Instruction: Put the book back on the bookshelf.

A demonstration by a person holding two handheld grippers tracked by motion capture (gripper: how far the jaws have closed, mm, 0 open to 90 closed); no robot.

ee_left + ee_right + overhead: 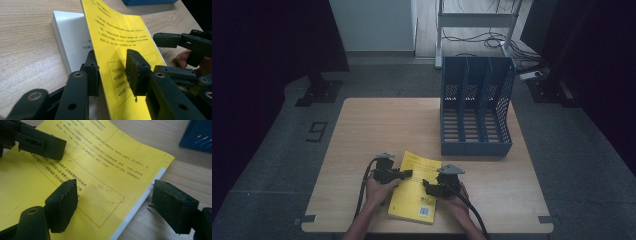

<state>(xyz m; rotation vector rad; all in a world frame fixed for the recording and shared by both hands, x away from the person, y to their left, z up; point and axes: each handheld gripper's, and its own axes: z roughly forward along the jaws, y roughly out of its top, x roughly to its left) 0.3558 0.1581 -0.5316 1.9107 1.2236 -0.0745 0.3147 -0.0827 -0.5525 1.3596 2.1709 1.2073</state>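
A yellow paperback book (414, 200) lies near the table's front edge. In the left gripper view its yellow cover (115, 30) is lifted off the white first page (72, 37). My left gripper (111, 60) is at the book's left edge (404, 174). One jaw is under the raised cover and the other over its printed face, with a gap left between them. My right gripper (115, 183) stands open across the book's right edge (427, 186). One of its jaws is over the cover (95, 157) and the other over bare wood.
A blue three-slot file organizer (476, 107) stands at the table's back right, its corner showing in the right gripper view (197, 135). The light wooden table (387, 125) stretches left of it and behind the book. A person's hands hold both grippers at the front edge.
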